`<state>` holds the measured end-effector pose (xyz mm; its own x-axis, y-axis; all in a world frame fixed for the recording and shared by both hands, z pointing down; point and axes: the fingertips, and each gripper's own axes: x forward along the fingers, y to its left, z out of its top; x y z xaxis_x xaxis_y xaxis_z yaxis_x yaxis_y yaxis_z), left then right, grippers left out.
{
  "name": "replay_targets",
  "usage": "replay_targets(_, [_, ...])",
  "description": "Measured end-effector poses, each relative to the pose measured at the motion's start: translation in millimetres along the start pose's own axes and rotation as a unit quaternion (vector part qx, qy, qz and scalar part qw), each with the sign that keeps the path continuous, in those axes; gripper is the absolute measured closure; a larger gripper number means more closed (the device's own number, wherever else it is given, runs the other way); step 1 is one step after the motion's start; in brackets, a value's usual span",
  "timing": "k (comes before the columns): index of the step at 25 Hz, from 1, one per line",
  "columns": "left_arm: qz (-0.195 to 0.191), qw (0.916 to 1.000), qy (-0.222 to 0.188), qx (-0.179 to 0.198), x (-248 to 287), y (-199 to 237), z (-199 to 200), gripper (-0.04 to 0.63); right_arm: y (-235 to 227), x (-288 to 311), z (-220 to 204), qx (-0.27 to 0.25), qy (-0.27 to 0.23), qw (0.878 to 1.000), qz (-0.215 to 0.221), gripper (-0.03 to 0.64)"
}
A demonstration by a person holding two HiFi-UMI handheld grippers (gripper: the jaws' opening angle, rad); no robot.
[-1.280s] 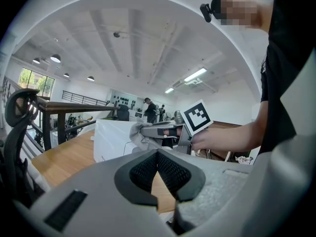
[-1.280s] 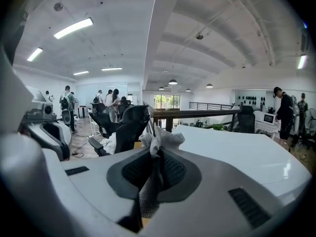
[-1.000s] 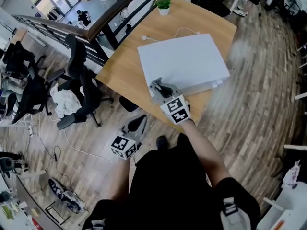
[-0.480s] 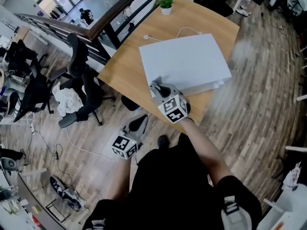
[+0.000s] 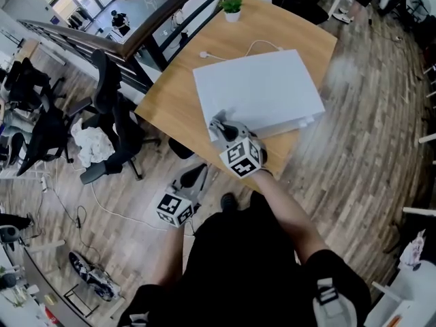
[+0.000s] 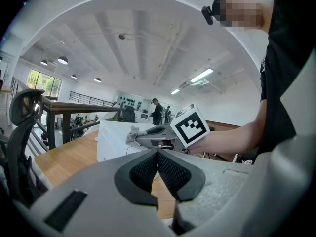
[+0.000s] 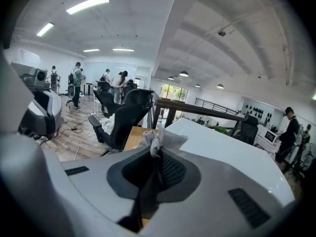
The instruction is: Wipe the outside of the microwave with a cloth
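Note:
A white microwave (image 5: pixel 255 90) stands on a wooden table (image 5: pixel 177 97). My right gripper (image 5: pixel 216 123) is shut on a grey cloth (image 7: pixel 160 138) and holds it at the microwave's near left corner. In the right gripper view the cloth pokes out past the jaws beside the microwave's white top (image 7: pixel 222 147). My left gripper (image 5: pixel 197 176) hangs low off the table's near edge, shut and empty. The left gripper view shows the microwave (image 6: pixel 116 137) with the cloth (image 6: pixel 132 134) and right gripper (image 6: pixel 129 138) against it.
A small potted plant (image 5: pixel 232 7) and a white cable (image 5: pixel 259 45) lie on the table's far side. Black office chairs (image 5: pixel 112 114) stand left of the table, a railing (image 5: pixel 102 43) behind them. People stand far off in the room (image 7: pixel 76 85).
The right gripper with the cloth has slid slightly left and down along the microwave's near corner. The left gripper has stayed put.

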<state>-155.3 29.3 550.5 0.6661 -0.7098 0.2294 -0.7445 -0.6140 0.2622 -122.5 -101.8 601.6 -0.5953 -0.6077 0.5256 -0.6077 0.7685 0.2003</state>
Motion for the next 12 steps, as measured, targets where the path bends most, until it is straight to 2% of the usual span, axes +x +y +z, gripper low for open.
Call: replay_targets(12, [0.002,0.9999,0.001,-0.016,20,-4,0,0.595,-26,-10,-13,0.018,0.015,1.000,-0.005,0.592])
